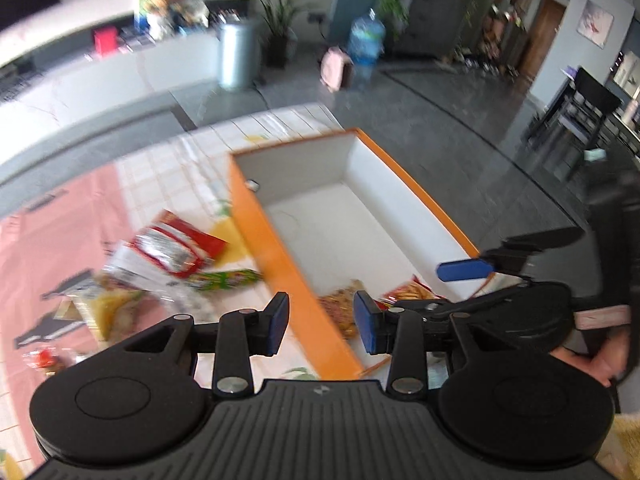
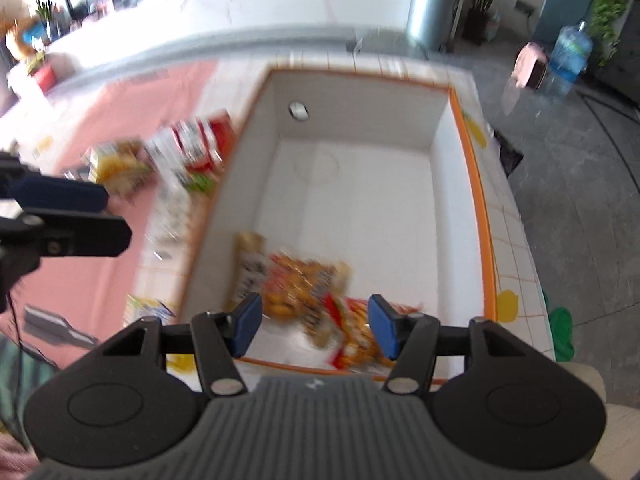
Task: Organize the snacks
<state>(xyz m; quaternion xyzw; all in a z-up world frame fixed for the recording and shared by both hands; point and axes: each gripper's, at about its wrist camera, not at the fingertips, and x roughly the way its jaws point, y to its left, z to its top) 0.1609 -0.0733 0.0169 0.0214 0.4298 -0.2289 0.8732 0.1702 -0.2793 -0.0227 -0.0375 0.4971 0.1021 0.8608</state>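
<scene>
An orange box with white inside (image 1: 256, 216) (image 2: 476, 184) stands on the table. Snack bags lie at its near end (image 2: 304, 284) (image 1: 340, 308). More snack packets (image 1: 176, 248) (image 2: 188, 148) lie in a heap on the table left of the box. My left gripper (image 1: 322, 326) is open and empty, above the box's left wall. My right gripper (image 2: 314, 326) is open and empty, above the bags in the box. One blue fingertip of the right gripper shows in the left wrist view (image 1: 464, 270); the left gripper's fingertip shows at the left of the right wrist view (image 2: 60, 196).
The table has a pink cloth (image 1: 52, 240) and a white checked cloth (image 2: 516, 240). A grey bin (image 1: 236, 56), a water jug (image 1: 366, 40), plants and dark chairs (image 1: 576, 120) stand on the floor beyond. Both views are motion-blurred.
</scene>
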